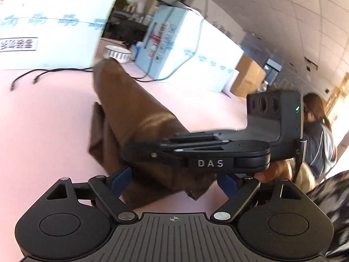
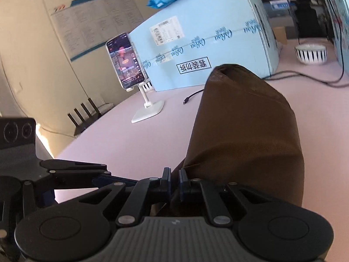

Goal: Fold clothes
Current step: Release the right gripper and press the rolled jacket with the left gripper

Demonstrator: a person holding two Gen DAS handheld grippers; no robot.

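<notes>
A pale pink table (image 2: 130,144) stands by a beige wall (image 2: 32,69) bearing a poster (image 2: 93,26), under a tiled ceiling (image 1: 272,6).

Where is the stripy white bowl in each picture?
Left wrist view: the bowl sits upper middle-left, just behind the far end of the brown garment.
Right wrist view: the bowl sits upper right, on the pink table.
Shared landmark: the blue box, left of it in both.
</notes>
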